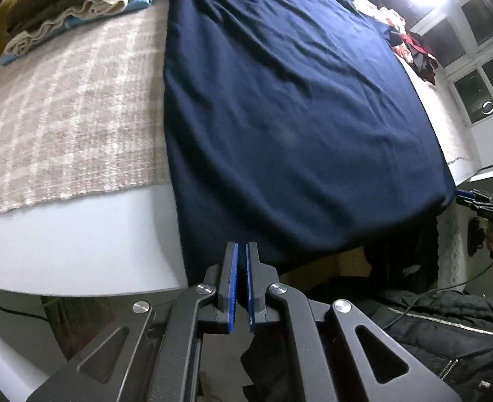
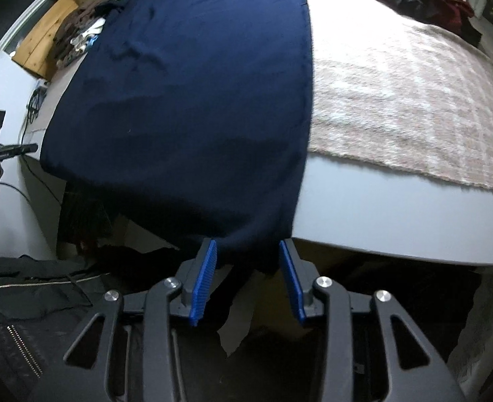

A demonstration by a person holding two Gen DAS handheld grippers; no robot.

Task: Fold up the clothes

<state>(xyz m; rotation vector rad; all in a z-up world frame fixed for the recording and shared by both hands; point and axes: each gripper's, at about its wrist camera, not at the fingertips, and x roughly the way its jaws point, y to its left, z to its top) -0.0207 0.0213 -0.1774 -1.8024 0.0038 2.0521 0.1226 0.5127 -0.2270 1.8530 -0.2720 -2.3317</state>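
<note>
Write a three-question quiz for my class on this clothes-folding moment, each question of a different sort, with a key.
1. True or false: the right tool has its fingers spread apart.
2. Multiple choice: the navy garment lies on (A) a bare wooden floor, (B) a white table partly covered by a beige checked blanket, (C) a chair.
3. Fill in: the near hem of the garment hangs over the table's ____.

Key: 1 true; 2 B; 3 edge. Note: the left tool looks nearly shut at the hem; a grip cannot be confirmed.

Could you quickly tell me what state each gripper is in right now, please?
Left gripper: nearly closed at the navy garment's hem; whether it pinches cloth cannot be told.
Right gripper: open, straddling the hem, not clamped.
</note>
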